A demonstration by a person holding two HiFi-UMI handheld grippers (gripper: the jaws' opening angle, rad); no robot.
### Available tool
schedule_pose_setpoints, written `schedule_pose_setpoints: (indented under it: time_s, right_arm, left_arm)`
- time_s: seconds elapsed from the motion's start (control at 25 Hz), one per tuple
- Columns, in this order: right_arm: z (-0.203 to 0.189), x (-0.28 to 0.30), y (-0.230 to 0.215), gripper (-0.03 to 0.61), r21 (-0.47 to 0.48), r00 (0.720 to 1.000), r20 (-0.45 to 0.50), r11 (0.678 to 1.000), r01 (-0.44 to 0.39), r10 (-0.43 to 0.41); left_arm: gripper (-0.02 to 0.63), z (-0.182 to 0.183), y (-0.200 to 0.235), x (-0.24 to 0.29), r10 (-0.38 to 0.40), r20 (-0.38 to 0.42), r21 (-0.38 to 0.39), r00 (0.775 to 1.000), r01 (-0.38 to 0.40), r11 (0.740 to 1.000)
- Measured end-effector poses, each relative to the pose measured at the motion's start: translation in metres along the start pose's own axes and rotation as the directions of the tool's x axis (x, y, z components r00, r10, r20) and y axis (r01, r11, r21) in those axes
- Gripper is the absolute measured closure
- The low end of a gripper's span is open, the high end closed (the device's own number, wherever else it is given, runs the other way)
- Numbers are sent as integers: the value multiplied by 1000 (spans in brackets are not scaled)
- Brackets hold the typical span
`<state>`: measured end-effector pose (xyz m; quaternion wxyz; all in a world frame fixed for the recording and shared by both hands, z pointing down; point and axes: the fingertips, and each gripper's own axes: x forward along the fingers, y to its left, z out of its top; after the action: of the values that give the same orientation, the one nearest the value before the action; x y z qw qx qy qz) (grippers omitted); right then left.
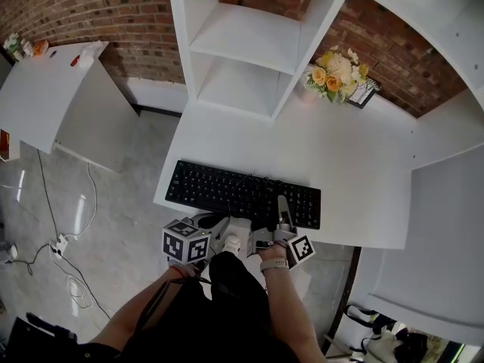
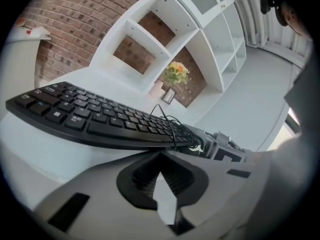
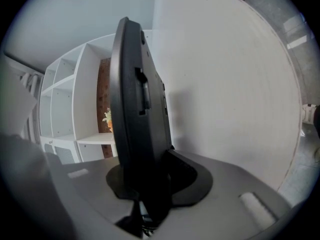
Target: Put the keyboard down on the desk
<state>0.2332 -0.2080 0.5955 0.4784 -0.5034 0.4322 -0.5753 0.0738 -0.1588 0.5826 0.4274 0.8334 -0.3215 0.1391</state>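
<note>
A black keyboard (image 1: 242,193) stretches along the front part of the white desk (image 1: 355,165). Its coiled cable (image 2: 176,127) lies on the keys near the right end. My right gripper (image 1: 281,219) is shut on the keyboard's near edge toward that end. In the right gripper view the keyboard (image 3: 137,109) stands edge-on between the pads. My left gripper (image 1: 227,233) hangs just off the desk's front edge, beside the right one. Its jaws (image 2: 161,158) are shut with nothing between them, and the keyboard (image 2: 95,119) is just beyond them. Whether the keyboard rests flat I cannot tell.
A white shelf unit (image 1: 249,44) stands at the back of the desk, with a bunch of flowers (image 1: 336,70) to its right against the brick wall. A second white table (image 1: 53,97) is at the left. Cables and a power strip (image 1: 60,244) lie on the floor.
</note>
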Motion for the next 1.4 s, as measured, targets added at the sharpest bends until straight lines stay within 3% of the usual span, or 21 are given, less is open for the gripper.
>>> schedule_pose_setpoints:
  time_s: [0.28,0.36,0.44,0.76,0.96,1.08,1.28,1.4]
  right_arm:
    - [1,5,3,453,-22,999,-35,1000,12,-13]
    - [-1,5,8,438,-29,997,-73,999,-23,21]
    - [-6,4,13,327,-44,991,-125,997,-62,56]
    - [-26,-10,15,285,-104,951,-306,990,-91,55]
    - [-32,-13,25,217,-199,906,-421,970,-138,42]
    - [-35,-14,29,213,-287,872,-490,944,-161,0]
    - [-31,-17,34,213,-343,838,-543,924,-168,-49]
    - [-28,-18,40,207,-382,804,-591,901,-204,-69]
  left_arm:
    - [621,4,0,4,-16,5,-47,1000,16,999]
    - [621,4,1,5,-15,7,-58,1000,16,998]
    - [621,5,4,5,-11,13,-75,1000,12,997]
    - [623,15,9,11,-26,5,-72,1000,26,997]
    - [623,16,4,14,-53,-4,-72,999,52,996]
    - [623,19,0,16,-75,-5,-70,997,74,995]
    - [623,29,-12,23,-126,21,-94,992,127,987]
    - [623,36,-21,28,-162,37,-101,986,165,981]
